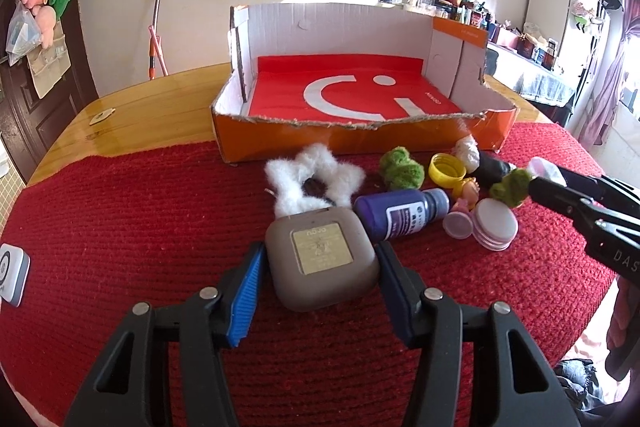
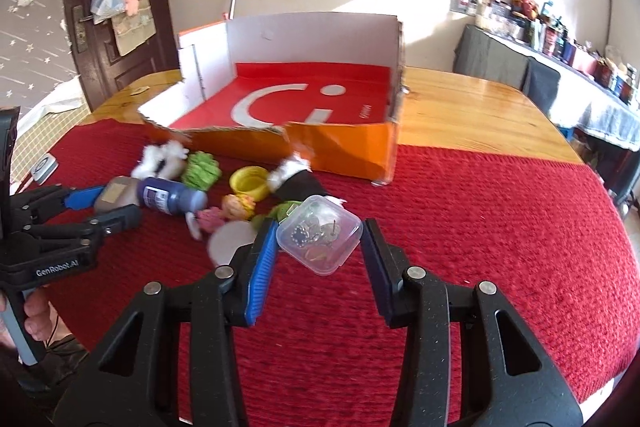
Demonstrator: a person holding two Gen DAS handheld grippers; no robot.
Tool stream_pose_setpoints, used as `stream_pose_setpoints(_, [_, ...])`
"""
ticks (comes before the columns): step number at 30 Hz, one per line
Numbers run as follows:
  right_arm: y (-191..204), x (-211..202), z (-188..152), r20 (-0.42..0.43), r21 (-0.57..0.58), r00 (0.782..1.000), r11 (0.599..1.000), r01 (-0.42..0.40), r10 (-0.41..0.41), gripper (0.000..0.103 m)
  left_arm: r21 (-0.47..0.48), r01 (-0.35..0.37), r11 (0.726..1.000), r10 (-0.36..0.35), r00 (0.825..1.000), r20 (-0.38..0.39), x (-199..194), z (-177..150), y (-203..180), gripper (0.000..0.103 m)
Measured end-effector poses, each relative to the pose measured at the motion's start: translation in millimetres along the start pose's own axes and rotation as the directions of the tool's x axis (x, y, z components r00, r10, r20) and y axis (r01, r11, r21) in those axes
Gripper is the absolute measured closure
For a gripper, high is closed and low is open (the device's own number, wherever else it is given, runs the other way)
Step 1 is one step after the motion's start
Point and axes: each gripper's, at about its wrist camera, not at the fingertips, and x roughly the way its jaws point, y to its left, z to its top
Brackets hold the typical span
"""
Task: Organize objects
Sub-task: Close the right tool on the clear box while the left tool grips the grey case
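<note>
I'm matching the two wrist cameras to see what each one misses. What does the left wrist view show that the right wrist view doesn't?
Only the left wrist view shows the brown case's gold label face-on, between the open left gripper.

Only the right wrist view shows the clear plastic box of small metal pieces, between the open right gripper.

Both show the orange cardboard box, purple bottle, yellow cap and white fluffy star.

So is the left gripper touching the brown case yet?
Cannot tell. In the left wrist view the left gripper is open around the brown case; both fingers look very close, but no clear gap or contact shows.
</note>
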Motion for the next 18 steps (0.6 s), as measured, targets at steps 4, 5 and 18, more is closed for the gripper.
stream_pose_setpoints(4, [7.3,2.1,5.7,0.000,-0.015,1.000,1.000,-0.025,0.025,0.062,0.011,0.006,1.000,-0.006,1.000,0.015,-3.6,5.8,-2.0,0.046])
stream_pose_setpoints(5, [9.4,2.3,7.3,0.002,-0.019,1.000,0.999,-0.030,0.030,0.062,0.013,0.008,1.000,-0.008,1.000,0.019,-4.7,7.6,-2.4,0.046])
stream_pose_setpoints(18, [22.6,5.0,26.8,0.015,-0.046,0.997,0.996,-0.075,0.076,0.062,0.033,0.052,0.998,-0.054,0.997,0.052,-12.1,32.3,-6.2,0.046])
